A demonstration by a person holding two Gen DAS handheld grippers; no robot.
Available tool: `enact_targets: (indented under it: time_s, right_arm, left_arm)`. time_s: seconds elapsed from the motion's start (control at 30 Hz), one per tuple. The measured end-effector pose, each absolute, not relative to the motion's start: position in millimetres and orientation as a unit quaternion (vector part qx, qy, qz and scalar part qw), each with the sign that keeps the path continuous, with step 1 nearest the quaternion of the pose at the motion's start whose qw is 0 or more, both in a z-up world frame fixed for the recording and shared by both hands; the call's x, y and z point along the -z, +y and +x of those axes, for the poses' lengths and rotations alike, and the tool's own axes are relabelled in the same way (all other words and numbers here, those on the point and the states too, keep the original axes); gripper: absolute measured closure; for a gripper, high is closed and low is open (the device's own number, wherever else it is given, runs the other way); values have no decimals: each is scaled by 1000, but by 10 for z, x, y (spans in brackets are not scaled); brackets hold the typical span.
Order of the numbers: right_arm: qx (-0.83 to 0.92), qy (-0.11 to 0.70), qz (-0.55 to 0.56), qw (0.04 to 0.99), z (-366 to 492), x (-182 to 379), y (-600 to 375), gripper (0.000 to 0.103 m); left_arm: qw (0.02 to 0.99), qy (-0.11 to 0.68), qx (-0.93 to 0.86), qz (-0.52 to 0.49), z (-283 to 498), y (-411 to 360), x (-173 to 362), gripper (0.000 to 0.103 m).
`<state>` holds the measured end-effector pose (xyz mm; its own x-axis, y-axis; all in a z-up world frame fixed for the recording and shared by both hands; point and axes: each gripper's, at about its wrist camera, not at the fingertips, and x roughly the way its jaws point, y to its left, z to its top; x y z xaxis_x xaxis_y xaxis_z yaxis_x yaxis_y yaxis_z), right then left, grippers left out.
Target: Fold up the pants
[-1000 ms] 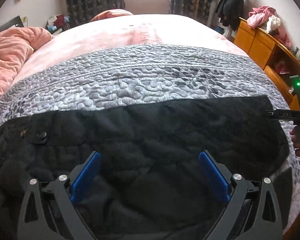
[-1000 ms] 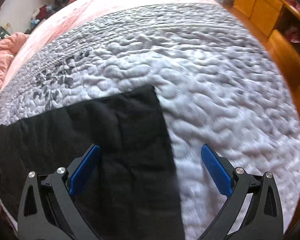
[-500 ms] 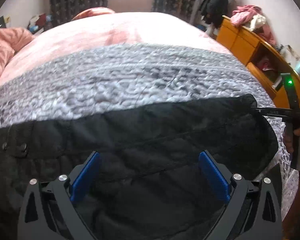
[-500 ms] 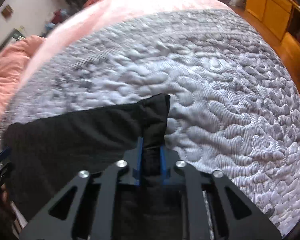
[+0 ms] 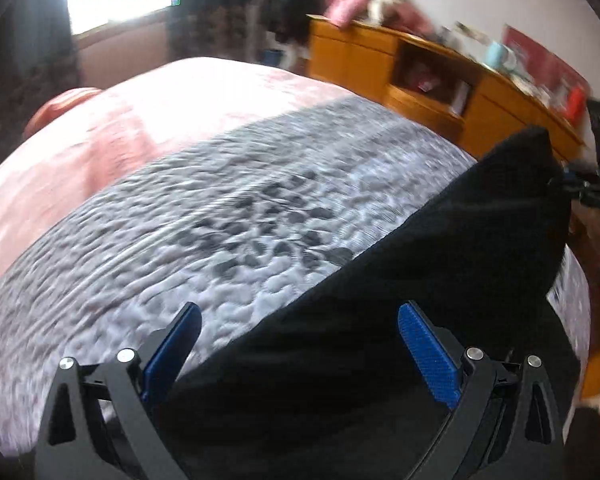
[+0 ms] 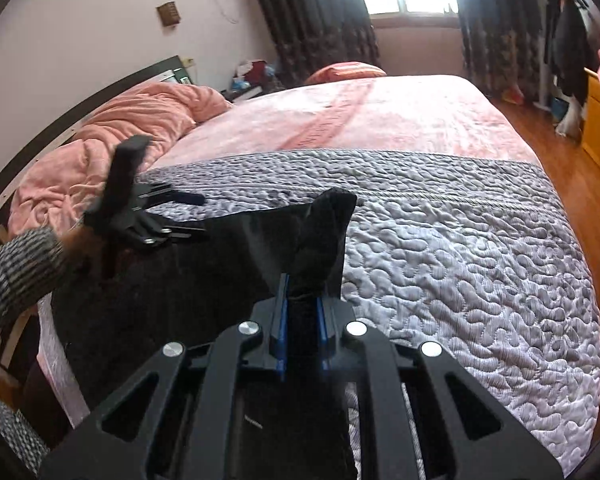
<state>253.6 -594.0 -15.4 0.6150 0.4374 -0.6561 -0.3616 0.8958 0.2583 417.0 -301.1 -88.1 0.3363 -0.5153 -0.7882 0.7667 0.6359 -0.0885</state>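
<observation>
Black pants (image 6: 188, 276) lie across the near end of the bed on a grey quilted cover (image 6: 460, 240). My right gripper (image 6: 300, 312) is shut on the pants' leg end, which stands up bunched between its blue pads and is lifted off the cover. In the left wrist view the pants (image 5: 440, 280) rise toward the right gripper (image 5: 580, 188) at the right edge. My left gripper (image 5: 300, 332) is open, its blue pads over the pants' edge, holding nothing. It also shows in the right wrist view (image 6: 180, 216) at the left.
A pink sheet (image 6: 380, 112) covers the far bed, with a bunched pink blanket (image 6: 112, 148) by the headboard. An orange wooden cabinet (image 5: 440, 80) stands along the right, wood floor (image 6: 560, 152) beside the bed. Curtains and a window are behind.
My right gripper, shut on the leg end, has lifted it up and toward the left. My left gripper stayed open and swung right; its view is blurred.
</observation>
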Motion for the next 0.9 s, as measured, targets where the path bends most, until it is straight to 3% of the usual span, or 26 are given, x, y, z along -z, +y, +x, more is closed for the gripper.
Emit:
enact_targets:
  time_s: [0.27, 0.47, 0.53, 0.6, 0.67, 0.77, 0.9]
  right_arm:
    - [-241, 367, 26, 898, 2361, 110, -5881, 93]
    - [-238, 357, 32, 903, 2342, 69, -5894, 93]
    - [-233, 354, 33, 905, 2355, 70, -5899, 93]
    - [-228, 352, 37, 907, 2361, 66, -5901, 93]
    - [-218, 350, 43, 910, 2360, 68, -5897, 93]
    - [-205, 341, 51, 916, 2343, 70, -5866, 93]
    - [-190, 328, 66, 923, 2281, 45, -5871, 92]
  left_arm:
    - [719, 463, 492, 160, 4378, -3226, 1072, 4]
    - [630, 557, 538, 61, 4521, -3166, 1273, 6]
    - [629, 566, 531, 53, 4503, -3125, 1285, 16]
    - [619, 576, 533, 40, 4477, -3067, 1283, 59]
    - [628, 574, 524, 32, 4475, -3004, 1286, 83]
    - [668, 542, 508, 35, 4375, -2917, 1160, 94]
    - [774, 455, 435, 66, 3916, -2761, 666, 96]
